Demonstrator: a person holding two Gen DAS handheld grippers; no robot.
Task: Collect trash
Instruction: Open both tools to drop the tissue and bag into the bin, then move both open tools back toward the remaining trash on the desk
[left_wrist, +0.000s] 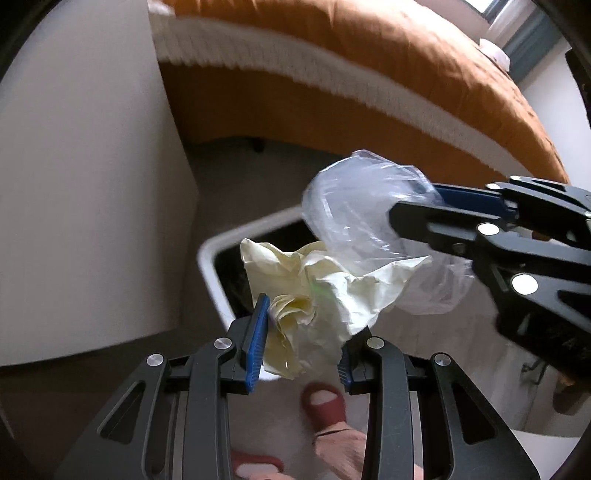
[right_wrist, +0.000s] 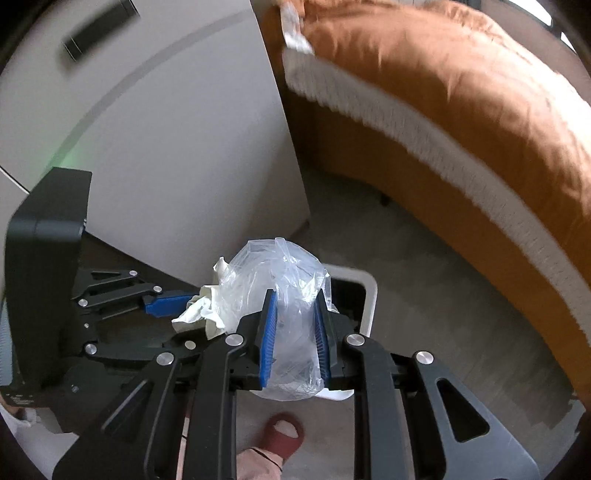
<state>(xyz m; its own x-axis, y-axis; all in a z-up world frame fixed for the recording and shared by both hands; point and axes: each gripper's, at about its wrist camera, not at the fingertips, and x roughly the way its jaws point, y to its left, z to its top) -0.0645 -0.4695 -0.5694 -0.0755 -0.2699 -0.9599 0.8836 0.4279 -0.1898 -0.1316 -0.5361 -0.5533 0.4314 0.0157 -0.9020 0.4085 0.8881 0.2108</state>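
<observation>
Hanging above the open bin (left_wrist: 218, 258), crumpled paper (left_wrist: 317, 295) is clamped in the left claw (left_wrist: 301, 350) and a clear plastic bag (right_wrist: 291, 332) in the right claw (right_wrist: 295, 339), seemingly for dropping.

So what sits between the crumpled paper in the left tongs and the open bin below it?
Nothing: in the left wrist view the crumpled paper hangs directly over the bin, only air between. The clear plastic bag is beside it.
</observation>
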